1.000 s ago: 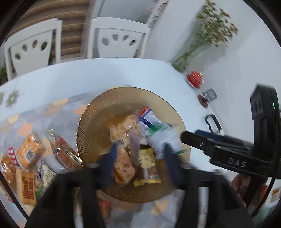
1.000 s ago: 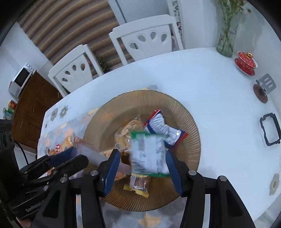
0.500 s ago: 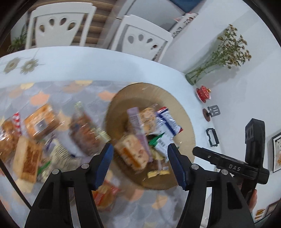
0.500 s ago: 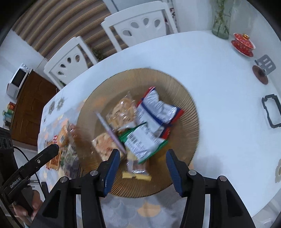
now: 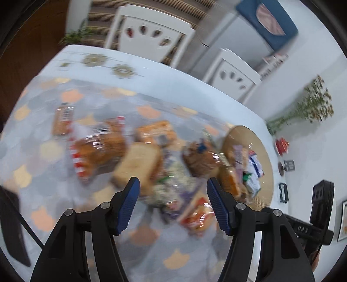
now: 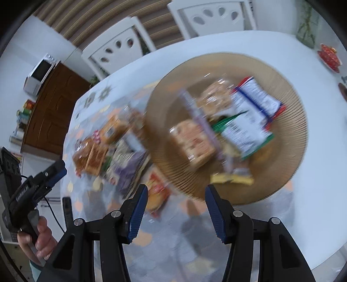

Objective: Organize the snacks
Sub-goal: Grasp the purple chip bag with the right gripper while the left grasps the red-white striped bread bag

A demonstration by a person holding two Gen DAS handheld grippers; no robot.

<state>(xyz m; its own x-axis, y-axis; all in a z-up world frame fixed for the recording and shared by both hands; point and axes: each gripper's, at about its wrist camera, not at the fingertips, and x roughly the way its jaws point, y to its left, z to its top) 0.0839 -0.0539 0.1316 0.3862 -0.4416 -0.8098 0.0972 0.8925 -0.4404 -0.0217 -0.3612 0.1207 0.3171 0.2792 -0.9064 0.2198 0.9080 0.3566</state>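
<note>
Two empty grippers between picks

Both the left hand-held gripper [image 5: 173, 191] and right hand-held gripper [image 6: 176, 196] stand open, holding nothing. Several snacks [image 6: 245, 121] fill the plate [image 6: 290, 151]; loose packets [image 5: 134, 160] crowd mid-frame on the worktop [image 5: 173, 84]. Next likely: closing on one.

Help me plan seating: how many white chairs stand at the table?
2. In the right wrist view, one chair stands at the table's far left edge, the other chair further right along that edge. More may sit outside the frames.
</note>
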